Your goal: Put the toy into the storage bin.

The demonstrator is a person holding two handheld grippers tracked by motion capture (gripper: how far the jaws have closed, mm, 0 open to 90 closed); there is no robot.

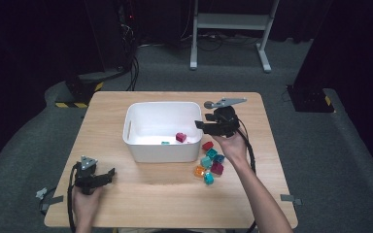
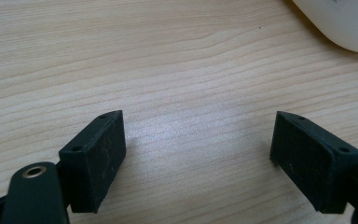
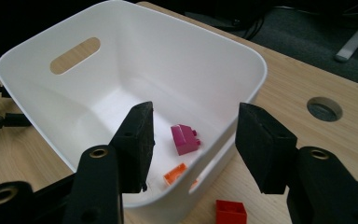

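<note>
A white bin (image 1: 141, 145) stands mid-table and holds a magenta brick (image 1: 180, 137) and a small teal piece (image 1: 165, 142). My right gripper (image 1: 202, 125) hovers open over the bin's right rim with nothing between its jaws. Its own view looks into the bin (image 3: 74, 107) past the open right gripper (image 3: 196, 126), where the magenta brick (image 3: 185, 138) and an orange brick (image 3: 175, 173) lie on the floor. Near the front left corner, my left gripper (image 1: 108, 175) rests low and open. In its view, the left gripper (image 2: 198, 149) frames bare wood.
Several loose bricks lie right of the bin: red (image 1: 207, 145), teal (image 1: 211, 153), magenta (image 1: 217, 168), orange (image 1: 199, 171). The red brick (image 3: 230, 212) sits just outside the bin wall. A cable hole (image 3: 324, 108) marks the tabletop. The bin's corner (image 2: 345, 23) is far from the left jaws.
</note>
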